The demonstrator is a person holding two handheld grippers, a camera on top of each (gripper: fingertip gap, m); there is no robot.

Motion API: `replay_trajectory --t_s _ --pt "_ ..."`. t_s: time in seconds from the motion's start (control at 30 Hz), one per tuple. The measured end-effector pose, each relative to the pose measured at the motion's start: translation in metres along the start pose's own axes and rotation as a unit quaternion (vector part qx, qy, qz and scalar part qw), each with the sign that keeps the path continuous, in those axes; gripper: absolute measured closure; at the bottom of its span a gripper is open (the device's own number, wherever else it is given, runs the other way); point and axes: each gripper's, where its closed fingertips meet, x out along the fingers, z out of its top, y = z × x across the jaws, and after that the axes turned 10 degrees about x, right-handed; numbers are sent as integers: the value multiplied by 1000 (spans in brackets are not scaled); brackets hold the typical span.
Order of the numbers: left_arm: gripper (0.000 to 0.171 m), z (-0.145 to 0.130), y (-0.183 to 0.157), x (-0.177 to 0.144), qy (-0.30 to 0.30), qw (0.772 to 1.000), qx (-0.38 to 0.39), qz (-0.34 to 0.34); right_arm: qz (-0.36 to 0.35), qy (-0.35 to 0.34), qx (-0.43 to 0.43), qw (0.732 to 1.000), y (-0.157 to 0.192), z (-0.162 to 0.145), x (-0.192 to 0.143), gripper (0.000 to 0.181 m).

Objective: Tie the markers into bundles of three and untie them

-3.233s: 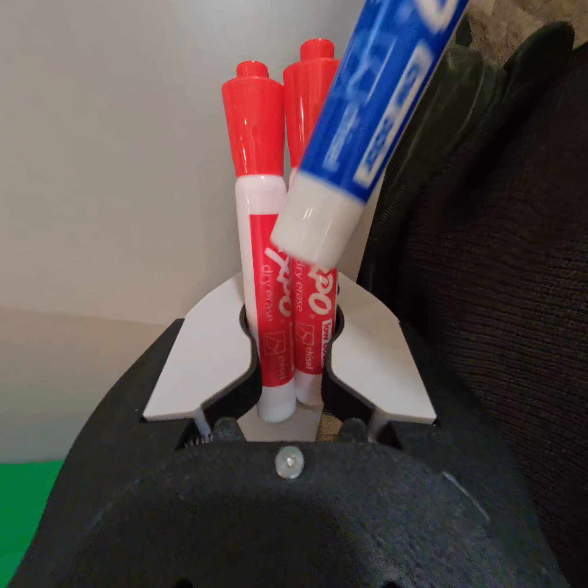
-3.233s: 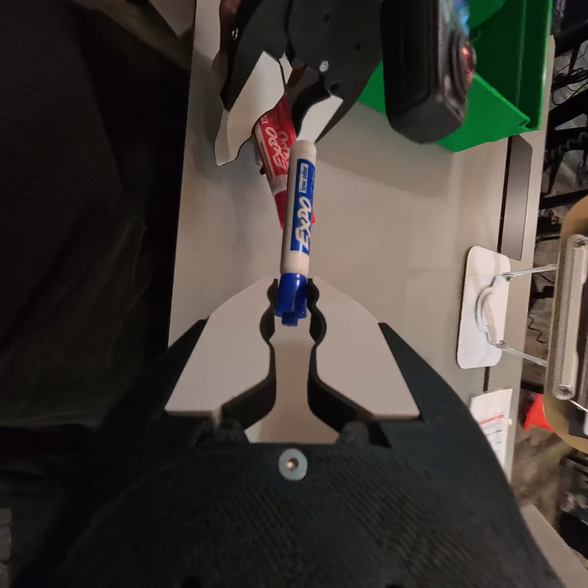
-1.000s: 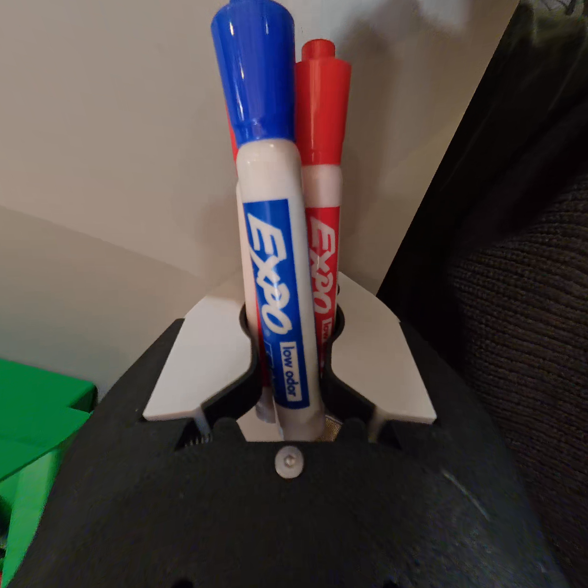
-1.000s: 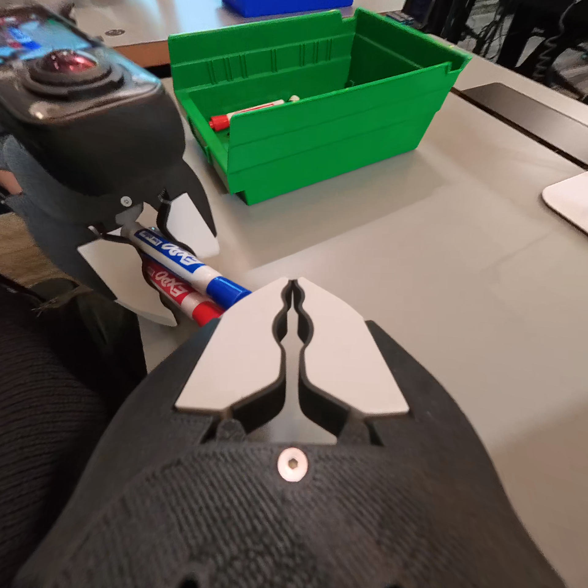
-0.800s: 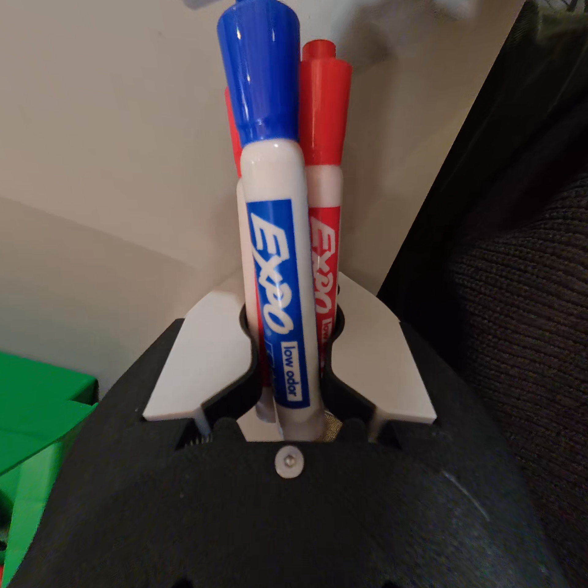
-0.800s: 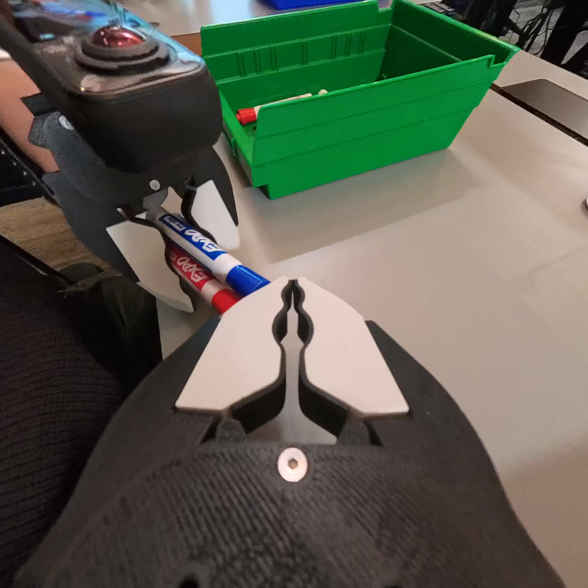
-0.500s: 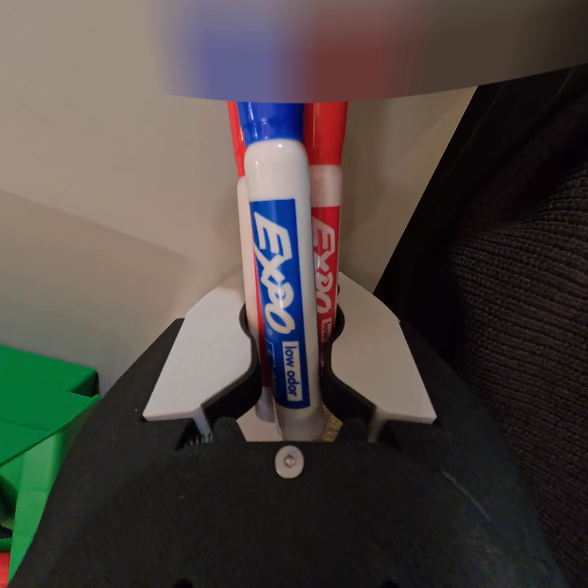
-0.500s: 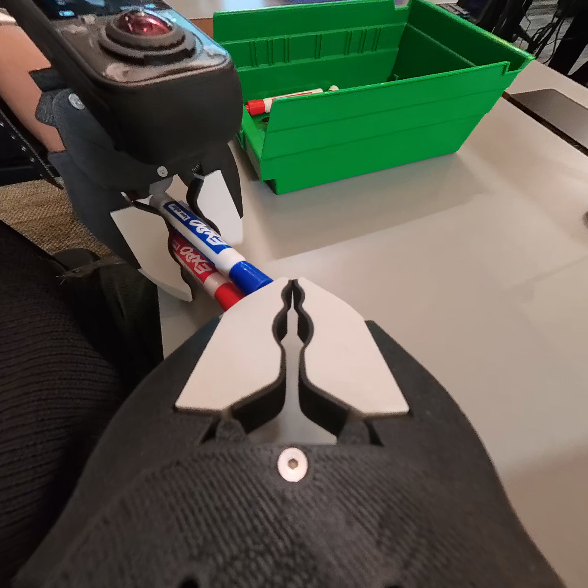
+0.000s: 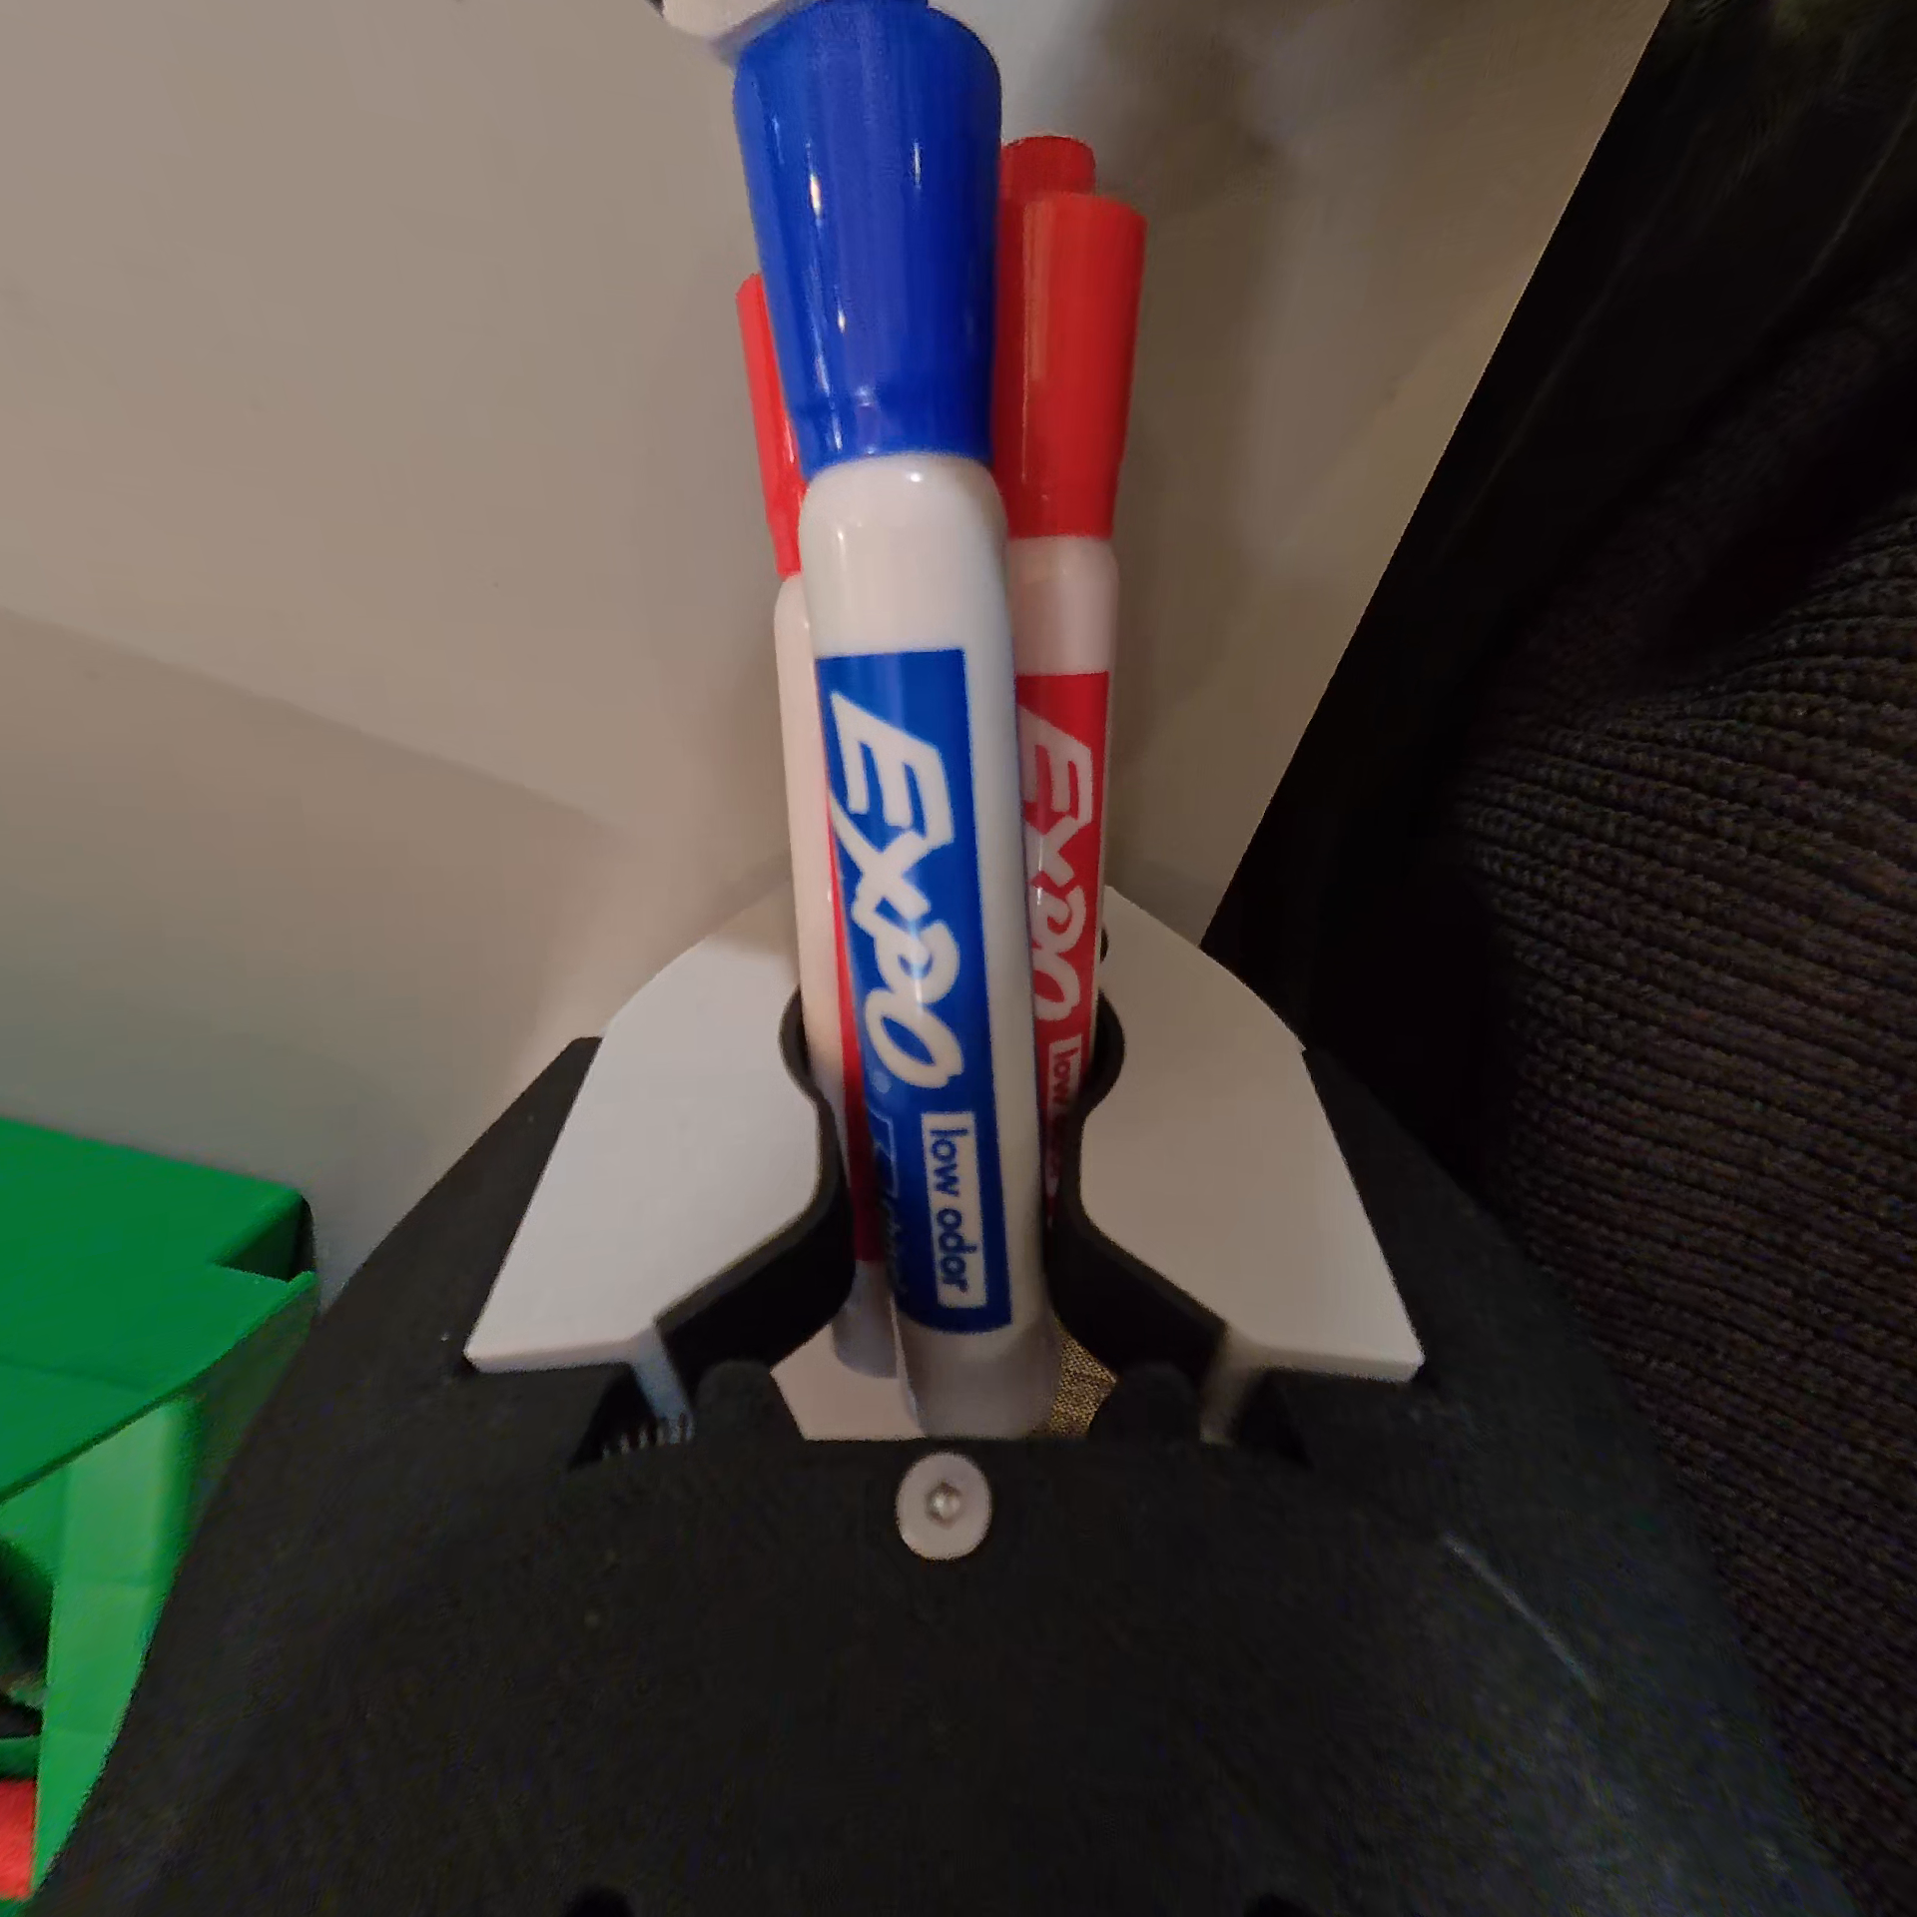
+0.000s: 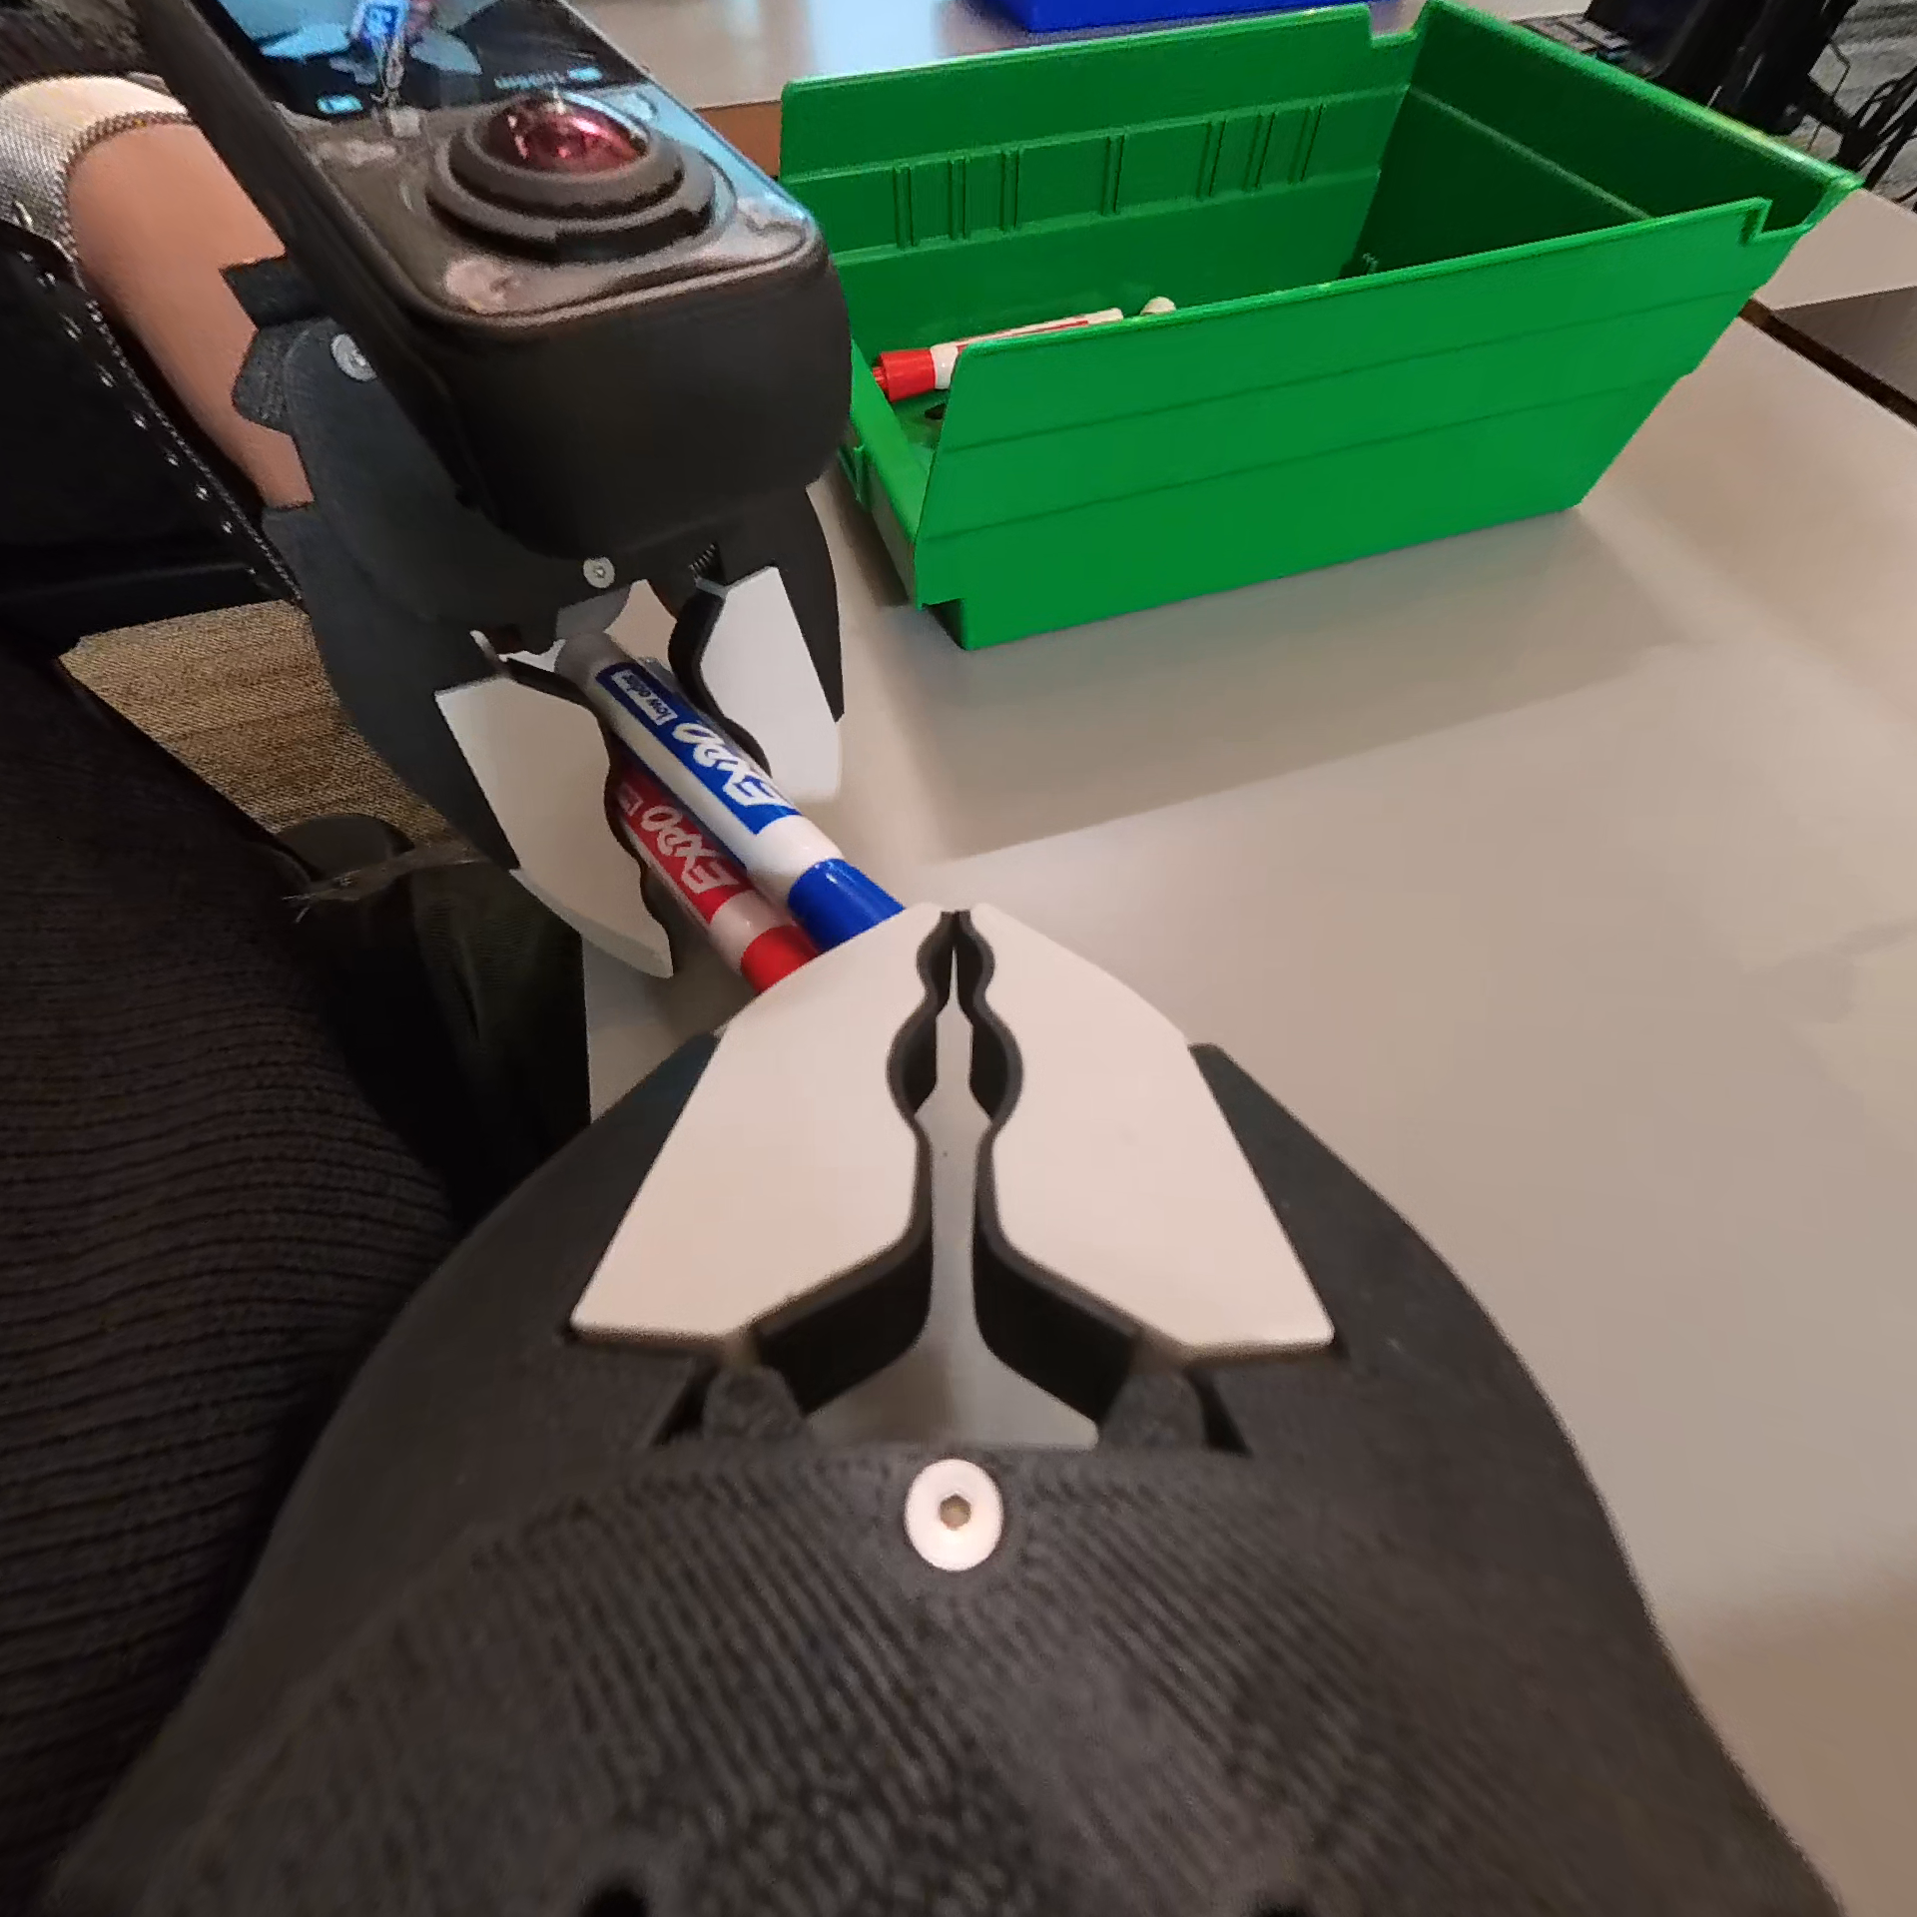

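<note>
My left gripper (image 9: 944, 934) is shut on three whiteboard markers that point forward: a blue-capped one (image 9: 913, 830) on top, a red-capped one (image 9: 1068, 467) to its right and a second red one (image 9: 768, 415) mostly hidden behind. It also shows in the right wrist view (image 10: 726, 861), held by a person's hand above the table's near left edge. My right gripper (image 10: 956, 918) is shut and empty. Its tips sit right at the blue cap (image 10: 840, 897); I cannot tell whether they touch it.
A green plastic bin (image 10: 1245, 467) stands on the grey table (image 10: 1452, 934) behind the left gripper, with a red-capped marker (image 10: 934, 363) inside. Its corner shows in the left wrist view (image 9: 124, 1297). A person's dark knit clothing (image 10: 156, 1141) fills the left side.
Earlier my right gripper held the blue marker by its cap near the left gripper; now the left gripper holds it with the red ones. The right gripper is shut, empty and close to the caps.
</note>
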Motion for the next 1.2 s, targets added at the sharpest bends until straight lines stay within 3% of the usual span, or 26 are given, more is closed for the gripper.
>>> replay_trajectory --t_s 0.37,0.5,0.6,0.73,0.9,1.2 --pt "127 0 0 0 -1 1000 4 -2 18 -10 -40 999 6 4 -5 180" --pt "127 -1 -2 0 4 1000 17 -3 51 10 -76 996 14 0 -11 152" --pt "127 1 -10 0 0 999 24 -25 73 11 -61 995 18 -2 -13 144" --pt "126 2 -14 0 0 999 34 -30 109 22 -53 992 29 -7 -11 144" --pt "127 3 -17 0 -4 999 33 -39 94 40 -69 992 30 -14 -4 158" --pt "127 4 -14 -1 -10 999 21 -40 95 29 -72 992 33 -4 -12 159"
